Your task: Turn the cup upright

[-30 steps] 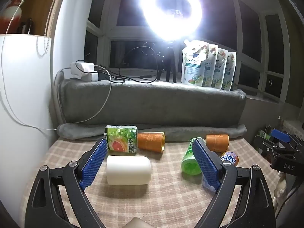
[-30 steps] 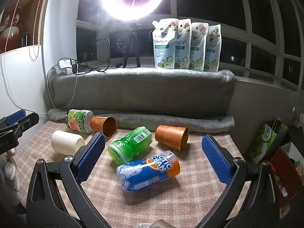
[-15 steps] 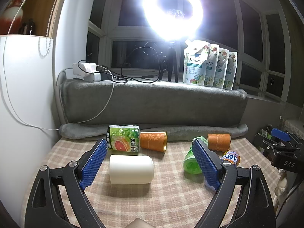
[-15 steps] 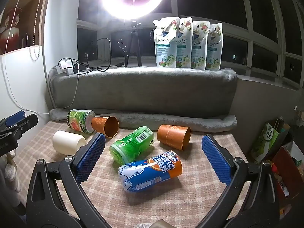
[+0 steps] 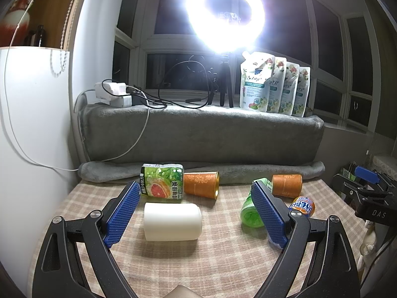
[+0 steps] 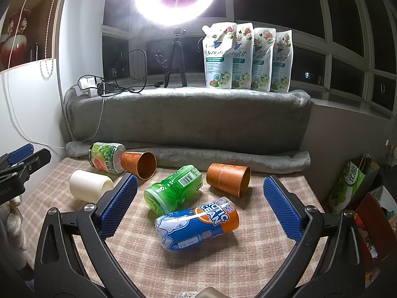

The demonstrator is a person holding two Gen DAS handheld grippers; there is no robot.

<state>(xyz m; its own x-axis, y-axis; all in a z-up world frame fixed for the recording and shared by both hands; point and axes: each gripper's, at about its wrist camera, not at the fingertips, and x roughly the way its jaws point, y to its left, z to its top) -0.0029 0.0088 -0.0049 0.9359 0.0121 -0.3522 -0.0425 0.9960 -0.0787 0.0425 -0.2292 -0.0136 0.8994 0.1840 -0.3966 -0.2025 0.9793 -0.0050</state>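
Several cups lie on their sides on the checked tablecloth (image 5: 173, 268). A white cup (image 5: 173, 221) lies just ahead of my open, empty left gripper (image 5: 196, 213); it also shows in the right wrist view (image 6: 89, 185). A green grapefruit-print cup (image 5: 162, 182) and an orange cup (image 5: 202, 185) lie behind it. My right gripper (image 6: 201, 206) is open and empty above a blue and orange Arctic Ocean cup (image 6: 197, 223). A green cup (image 6: 173, 189) and a second orange cup (image 6: 228, 179) lie just beyond.
A grey blanket-covered ledge (image 6: 188, 119) rises behind the table, with a ring light tripod (image 6: 176, 57), cables, a power strip (image 5: 113, 95) and several detergent pouches (image 6: 245, 57) on top. A white wall (image 5: 29, 136) stands left. Bags (image 6: 352, 186) sit past the table's right edge.
The left wrist view has shifted slightly; the white cup now sits more central between the left fingers. The right gripper has eased a little nearer the cups. Both stay open.
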